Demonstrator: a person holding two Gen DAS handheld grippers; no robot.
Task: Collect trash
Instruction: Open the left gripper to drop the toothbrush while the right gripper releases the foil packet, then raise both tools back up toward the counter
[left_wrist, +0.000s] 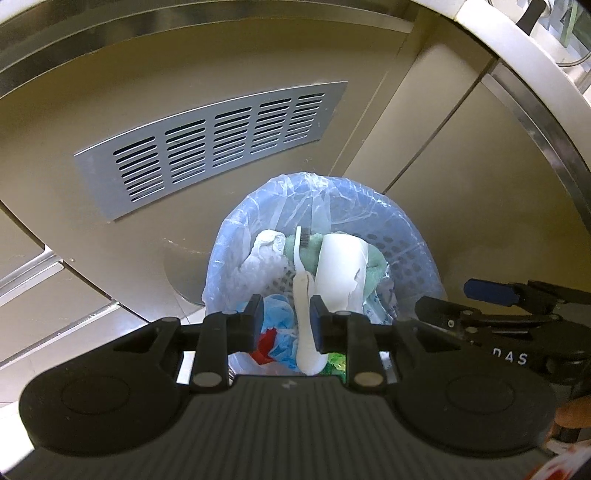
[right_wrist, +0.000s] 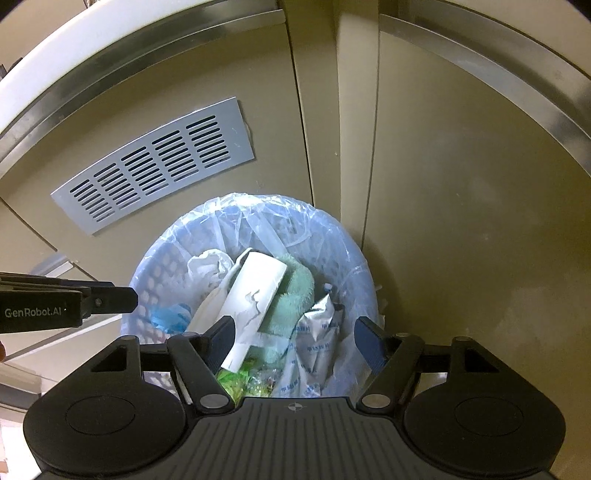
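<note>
A blue perforated bin (left_wrist: 413, 251) (right_wrist: 155, 288) with a clear bag liner stands on the floor below both grippers. My left gripper (left_wrist: 287, 319) hangs over its near left side. A white toothbrush (left_wrist: 303, 295) runs between the jaws, close against the right pad, with a clear gap to the left pad. My right gripper (right_wrist: 295, 334) stands wide open over the bin. A torn white paper tube (right_wrist: 255, 291) lies on a green cloth (right_wrist: 295, 295) in the bin, its lower end beside the left finger (right_wrist: 225, 332); whether they touch I cannot tell.
The bin also holds crumpled white tissue (right_wrist: 208, 267), blue plastic (right_wrist: 170, 317), green wrappers (right_wrist: 231, 380) and a printed packet (right_wrist: 317, 325). A beige cabinet with a grey vent grille (left_wrist: 214, 147) and metal trim rises right behind it.
</note>
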